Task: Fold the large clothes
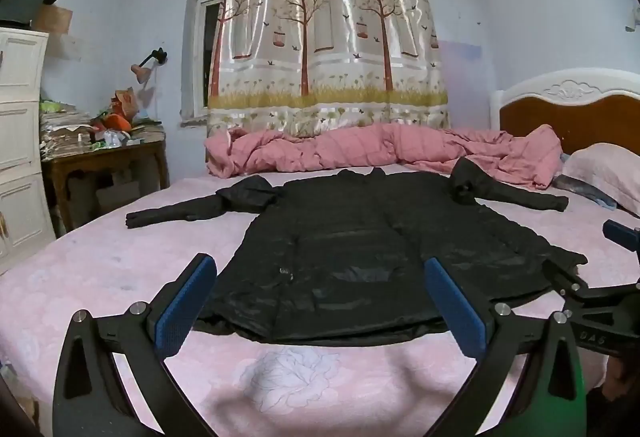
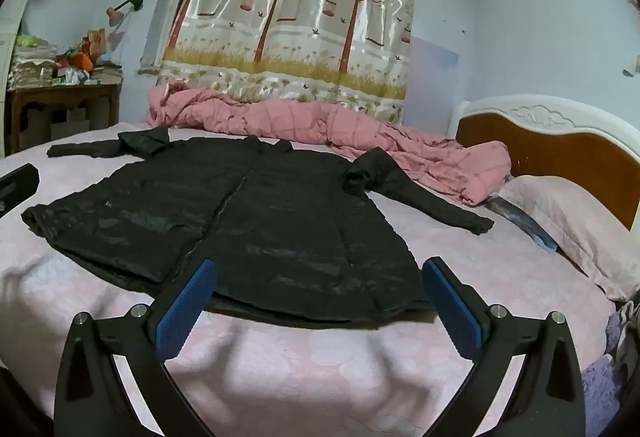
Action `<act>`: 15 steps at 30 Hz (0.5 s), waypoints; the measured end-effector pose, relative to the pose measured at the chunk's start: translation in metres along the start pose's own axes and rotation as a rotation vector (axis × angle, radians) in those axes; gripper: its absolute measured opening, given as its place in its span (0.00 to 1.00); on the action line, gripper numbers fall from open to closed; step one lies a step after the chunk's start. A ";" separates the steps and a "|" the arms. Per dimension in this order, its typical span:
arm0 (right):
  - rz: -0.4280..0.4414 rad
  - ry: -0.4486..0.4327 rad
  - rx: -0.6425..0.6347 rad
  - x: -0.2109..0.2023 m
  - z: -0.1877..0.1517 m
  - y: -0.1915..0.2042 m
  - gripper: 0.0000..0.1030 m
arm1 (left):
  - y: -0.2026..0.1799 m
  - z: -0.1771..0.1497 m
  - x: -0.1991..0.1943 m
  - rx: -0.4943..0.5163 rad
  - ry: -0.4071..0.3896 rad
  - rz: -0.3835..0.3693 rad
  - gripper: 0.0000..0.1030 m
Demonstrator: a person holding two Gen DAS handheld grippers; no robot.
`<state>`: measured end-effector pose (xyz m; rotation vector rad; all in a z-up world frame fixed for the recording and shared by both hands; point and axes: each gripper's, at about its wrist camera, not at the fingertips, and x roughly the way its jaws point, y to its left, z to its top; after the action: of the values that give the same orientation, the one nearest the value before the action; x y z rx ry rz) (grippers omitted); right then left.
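Pretty much at square one here. Big bed (image 1: pixel 100 277) with the pink floral sheet, and smack in the middle of it a long black padded coat (image 1: pixel 360 245) spread out flat, front up, zip line running down the centre. No fold in the body anywhere, so by the look of it all the folding is left to do: sleeves in, sides over, then hem up toward the collar.

Long axis of the coat running near to far: hem at the near edge of the bed, collar at the far side, just short of the bunched-up pink quilt (image 1: pixel 360 153) under the window curtain. Left sleeve (image 1: pixel 180 211) stretched straight out to the left, right sleeve (image 1: pixel 516 189) angled out toward the pillow (image 1: pixel 604 173) and headboard, both a bit rumpled at the shoulder.

Left hand-held gripper (image 1: pixel 320 301) spread wide, hovering near the hem on the left half, nothing between the blue pads, no contact visible. Right hand-held gripper (image 2: pixel 320 297) same deal, wide apart, empty, lined up at the hem on the right half.
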<state>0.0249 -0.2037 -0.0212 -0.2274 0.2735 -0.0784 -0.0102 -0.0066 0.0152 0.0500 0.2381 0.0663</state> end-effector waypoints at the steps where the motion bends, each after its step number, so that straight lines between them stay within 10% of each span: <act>1: -0.001 -0.001 0.004 -0.001 0.000 0.001 1.00 | -0.001 0.001 0.001 -0.002 0.005 -0.004 1.00; 15: -0.029 -0.086 0.123 -0.020 0.000 -0.024 1.00 | 0.005 -0.009 -0.001 -0.024 -0.005 -0.012 1.00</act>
<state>0.0048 -0.2249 -0.0110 -0.1122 0.1789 -0.1137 -0.0136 -0.0017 0.0071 0.0249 0.2324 0.0568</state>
